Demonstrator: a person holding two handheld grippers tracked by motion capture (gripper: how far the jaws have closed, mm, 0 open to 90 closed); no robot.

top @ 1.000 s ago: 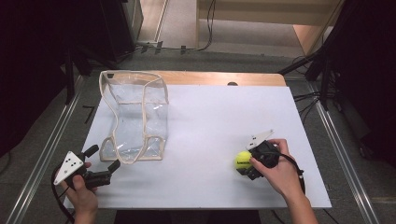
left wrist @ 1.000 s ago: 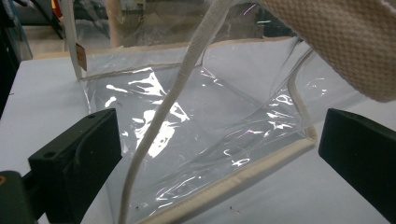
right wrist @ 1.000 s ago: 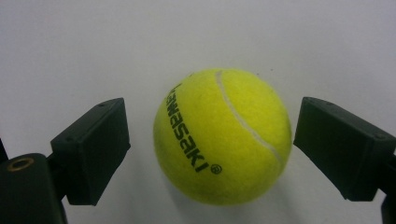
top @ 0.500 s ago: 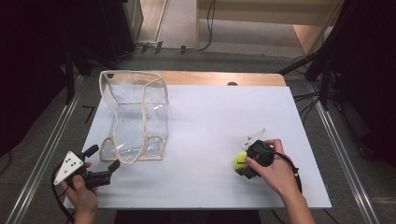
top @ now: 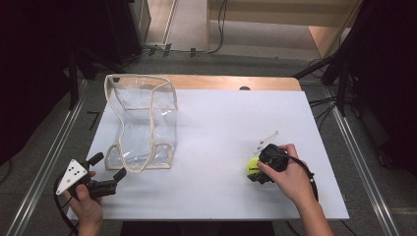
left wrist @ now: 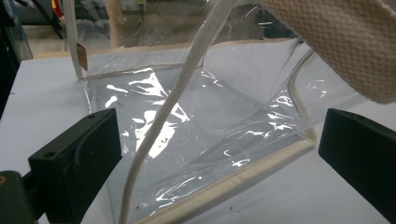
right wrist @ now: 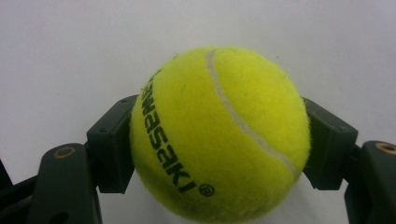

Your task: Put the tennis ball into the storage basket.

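Right gripper view, jaws just closed on yellow tennis ball (right wrist: 219, 135) printed "Kawasaki", left gripper's (top: 109, 173) jaws apart.

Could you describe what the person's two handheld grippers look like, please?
Both are black. The left gripper carries a grey three-cornered plate with black dots, and its jaws are blocky black pads. The right gripper trails a black cable. No sleeves show on the forearms.

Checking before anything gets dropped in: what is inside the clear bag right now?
Nothing shows inside the clear bag; through its walls only the white table is seen. The tennis ball is still outside, clamped in the right tongs.
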